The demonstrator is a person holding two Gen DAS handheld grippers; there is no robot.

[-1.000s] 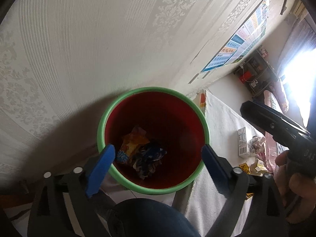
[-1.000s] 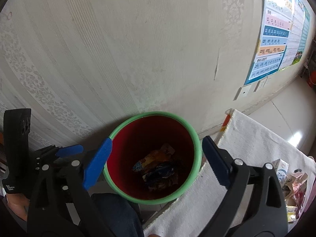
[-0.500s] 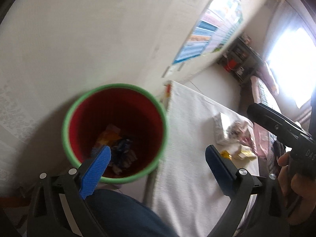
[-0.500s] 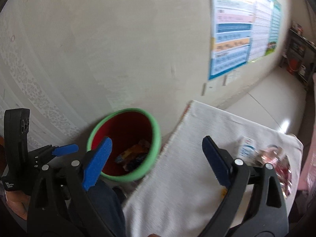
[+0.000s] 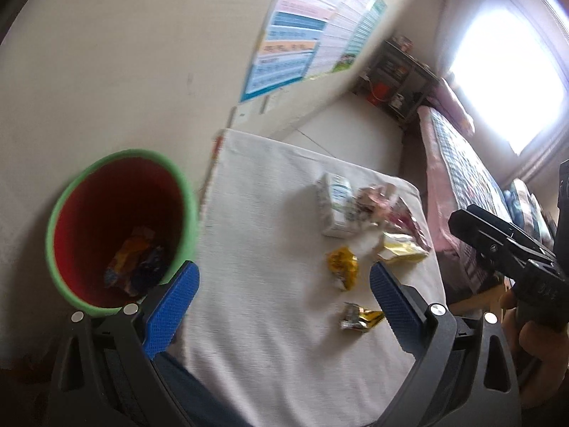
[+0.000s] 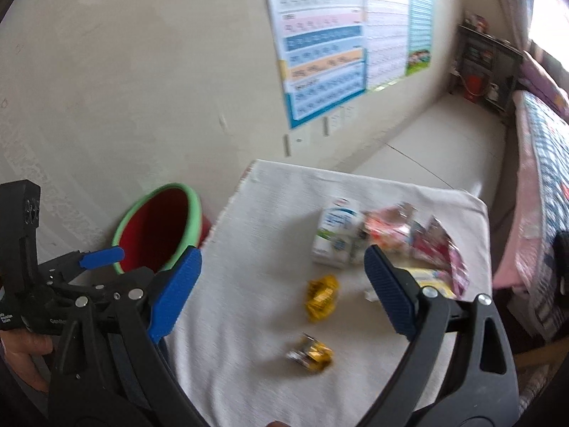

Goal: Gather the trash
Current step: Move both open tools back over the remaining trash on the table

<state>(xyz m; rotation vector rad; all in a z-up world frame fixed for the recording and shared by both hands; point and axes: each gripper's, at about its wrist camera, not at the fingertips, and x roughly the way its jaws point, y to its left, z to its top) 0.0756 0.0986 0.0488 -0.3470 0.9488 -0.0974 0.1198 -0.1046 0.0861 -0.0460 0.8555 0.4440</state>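
1. Here, the left gripper (image 5: 282, 286) hangs over the near part of a white cloth (image 5: 270, 213), its blue pads spread wide with nothing between them.
2. The right gripper (image 6: 282, 286) is likewise gaping and empty above the same cloth (image 6: 249, 302).
3. A red bin with a green rim (image 5: 119, 227) stands just beside the cloth's left edge, against the wall; crumpled wrappers (image 5: 137, 265) lie at its bottom.
4. In the right wrist view the bin (image 6: 160, 227) is seen tilted, its contents hidden.
5. On the cloth, a gold wrapper (image 5: 341, 267) lies near the middle, and a smaller silver-and-yellow wrapper (image 5: 359, 316) lies closer to the grippers.
6. Farther back sits a white carton (image 5: 334, 210), touching a heap of pink and red packets (image 5: 387, 210); a yellow packet (image 5: 402, 249) rests just in front of that heap.
7. The pictures are blurred, so the heap's separate pieces are hard to tell apart, perhaps three or four.
8. A coloured chart (image 6: 327, 42) hangs on the wall, and a bed with a pink cover (image 5: 458, 163) runs along the cloth's right side.
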